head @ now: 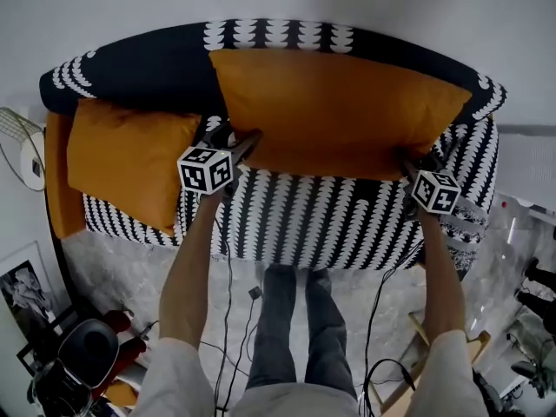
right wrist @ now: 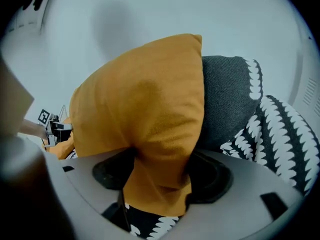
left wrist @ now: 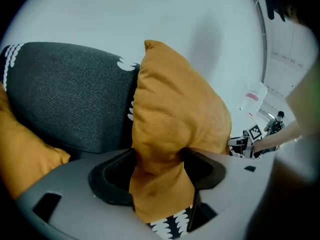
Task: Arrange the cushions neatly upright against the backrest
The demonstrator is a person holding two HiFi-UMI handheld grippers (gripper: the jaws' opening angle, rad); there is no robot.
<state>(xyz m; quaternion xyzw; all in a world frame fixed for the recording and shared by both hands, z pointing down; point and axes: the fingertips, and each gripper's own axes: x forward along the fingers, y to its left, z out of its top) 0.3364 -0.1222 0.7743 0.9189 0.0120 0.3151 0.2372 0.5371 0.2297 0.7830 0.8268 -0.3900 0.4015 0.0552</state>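
Both of the person's forearms are being held stretched toward twelve o'clock, angled down over the black-and-white patterned sofa (head: 313,220). The left gripper (head: 241,141) is being held at the lower left corner of the large orange fabric cushion (head: 334,111), and the right gripper (head: 415,162) at its lower right corner. In each gripper view the jaws are being held spread, with a bunched corner of fabric lying between them, seemingly unsqueezed. The cushion is being stood upright on the seat, leaning on the dark backrest (head: 148,63) at twelve o'clock. Its setting-down is judged to be finishing. Next, both grippers would need drawing back toward six o'clock without the cushion being toppled. At nine o'clock the smaller orange cushion (head: 122,159), seemingly tilted, is probably being left for straightening afterwards.
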